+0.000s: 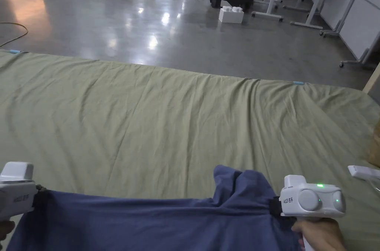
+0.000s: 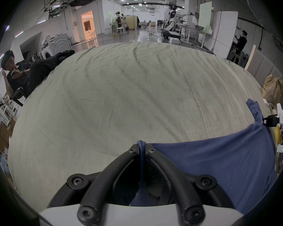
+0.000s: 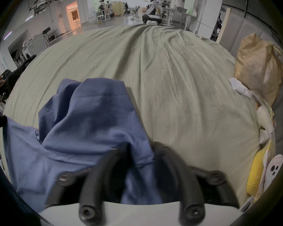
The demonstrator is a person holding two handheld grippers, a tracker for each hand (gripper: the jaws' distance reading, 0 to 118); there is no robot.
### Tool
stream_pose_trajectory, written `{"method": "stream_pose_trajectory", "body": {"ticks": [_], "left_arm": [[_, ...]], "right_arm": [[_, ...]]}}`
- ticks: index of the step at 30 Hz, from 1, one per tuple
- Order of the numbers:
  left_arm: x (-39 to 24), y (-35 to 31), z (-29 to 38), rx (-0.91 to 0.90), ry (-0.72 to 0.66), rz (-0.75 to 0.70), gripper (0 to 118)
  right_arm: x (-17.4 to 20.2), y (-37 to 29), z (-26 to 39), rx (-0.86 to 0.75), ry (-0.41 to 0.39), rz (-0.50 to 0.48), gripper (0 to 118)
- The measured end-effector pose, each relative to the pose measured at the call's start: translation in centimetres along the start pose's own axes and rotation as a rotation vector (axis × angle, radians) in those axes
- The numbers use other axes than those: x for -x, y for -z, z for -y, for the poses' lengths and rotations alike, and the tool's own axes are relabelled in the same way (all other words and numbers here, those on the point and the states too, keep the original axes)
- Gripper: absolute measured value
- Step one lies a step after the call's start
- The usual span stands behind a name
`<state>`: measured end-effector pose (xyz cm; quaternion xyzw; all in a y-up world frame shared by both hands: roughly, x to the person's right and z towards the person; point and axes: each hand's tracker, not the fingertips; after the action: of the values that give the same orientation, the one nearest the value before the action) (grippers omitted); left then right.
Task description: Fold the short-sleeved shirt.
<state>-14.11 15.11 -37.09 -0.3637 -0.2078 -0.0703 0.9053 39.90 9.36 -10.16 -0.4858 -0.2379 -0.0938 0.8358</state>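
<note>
A dark blue short-sleeved shirt [image 1: 148, 222] hangs stretched between my two grippers over the near edge of the green bed sheet [image 1: 167, 122]. My left gripper [image 1: 39, 198] is shut on its left end; in the left gripper view both black jaws pinch a thin fold of blue cloth [image 2: 141, 149]. My right gripper [image 1: 274, 205] is shut on the right end, where a bunched flap [image 1: 237, 181] stands up. In the right gripper view the shirt [image 3: 88, 123] drapes over and between the jaws, which are blurred.
A brown paper bag [image 3: 258, 66], a yellow item [image 3: 255, 172] and small white objects lie along the bed's right side. A seated person [image 2: 15, 73] rests legs on the bed's far left corner. Beyond the bed are a shiny floor, a white block [image 1: 231, 14] and desks.
</note>
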Motion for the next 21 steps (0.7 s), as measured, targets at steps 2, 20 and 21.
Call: {"method": "stream_pose_trajectory", "body": {"ticks": [2,20,21], "left_arm": [[-0.2,0.0,0.1,-0.006,0.006,-0.005,5],[-0.6,-14.0,-6.3,-0.237,0.020,0.024,5],[-0.6,-15.3,-7.0,-0.261,0.020,0.027,5]], "right_arm": [[0.0,0.0,0.0,-0.003,-0.004,0.007,5],[-1.9,-19.3,-0.8,-0.467,0.017,0.058,3],[-1.8,-21.3,-1.0,-0.513,0.024,0.076,3]]}}
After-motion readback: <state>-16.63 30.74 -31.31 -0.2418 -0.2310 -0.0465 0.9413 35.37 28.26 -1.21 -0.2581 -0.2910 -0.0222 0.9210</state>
